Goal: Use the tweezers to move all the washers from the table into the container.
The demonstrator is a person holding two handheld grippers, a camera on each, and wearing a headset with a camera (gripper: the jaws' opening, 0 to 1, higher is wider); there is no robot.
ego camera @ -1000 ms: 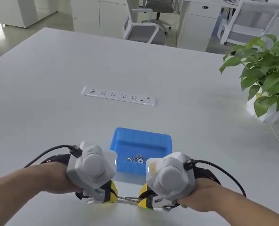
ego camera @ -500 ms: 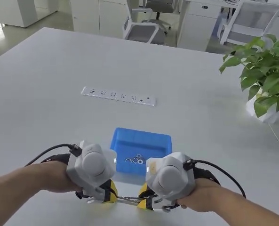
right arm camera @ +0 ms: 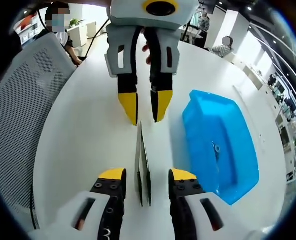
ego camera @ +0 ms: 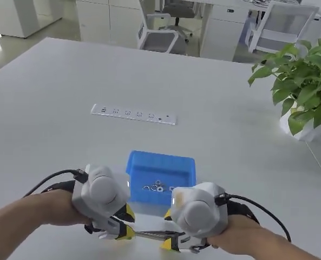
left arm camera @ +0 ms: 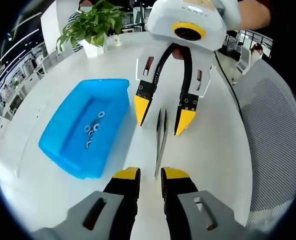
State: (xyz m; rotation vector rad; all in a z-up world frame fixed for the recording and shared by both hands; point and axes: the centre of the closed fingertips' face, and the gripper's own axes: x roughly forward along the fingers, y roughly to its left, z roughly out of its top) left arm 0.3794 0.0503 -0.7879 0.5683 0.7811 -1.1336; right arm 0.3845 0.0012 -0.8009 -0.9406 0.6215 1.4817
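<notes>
Washers (ego camera: 156, 187) lie clustered in the blue container (ego camera: 163, 158) on the bench (ego camera: 230, 135) — the task looks all but done — while the tweezers (left arm camera: 160, 135) rest flat between wide-apart right tongs (right arm camera: 146, 173) and narrowly parted left tongs (left arm camera: 150, 172).

Shiny metal tweezers (left arm camera: 160, 137), glossy blue plastic container (left arm camera: 58, 146), washers (left arm camera: 92, 129) probably metal, smooth matt table (ego camera: 68, 76)

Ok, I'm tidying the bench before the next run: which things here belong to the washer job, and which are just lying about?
For the job: tweezers, blue container, washers inside it, left gripper, right gripper.
Just lying about: power strip, potted plant, office chair.
</notes>
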